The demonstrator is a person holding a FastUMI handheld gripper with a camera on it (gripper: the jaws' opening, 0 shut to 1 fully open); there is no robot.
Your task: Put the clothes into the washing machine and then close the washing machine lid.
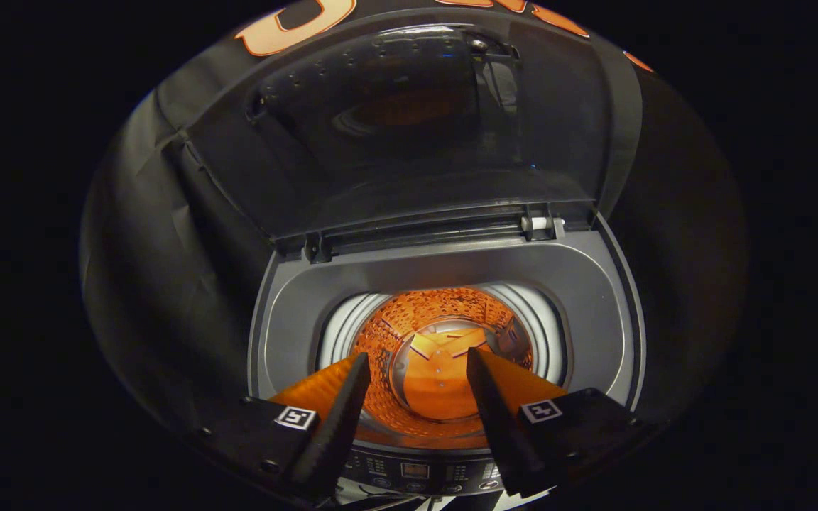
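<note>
The top-loading washing machine (pixel 597 298) stands just ahead of me with its dark see-through lid (pixel 409 135) raised upright at the back. My gripper (pixel 417 356) hovers over the machine's front edge, open, with nothing between its two black-and-orange fingers (pixel 341 415). Between and beyond the fingertips I look down into the perforated drum (pixel 444 312), which glows orange. An orange folded shape (pixel 437 387) lies at the drum's bottom; I cannot tell whether it is cloth or a reflection.
The machine's control panel (pixel 416 472) with buttons and a small display runs under my fingers at the front. The lid's hinges (pixel 540 226) sit along the back rim. Black cloth walls close in around the machine on both sides.
</note>
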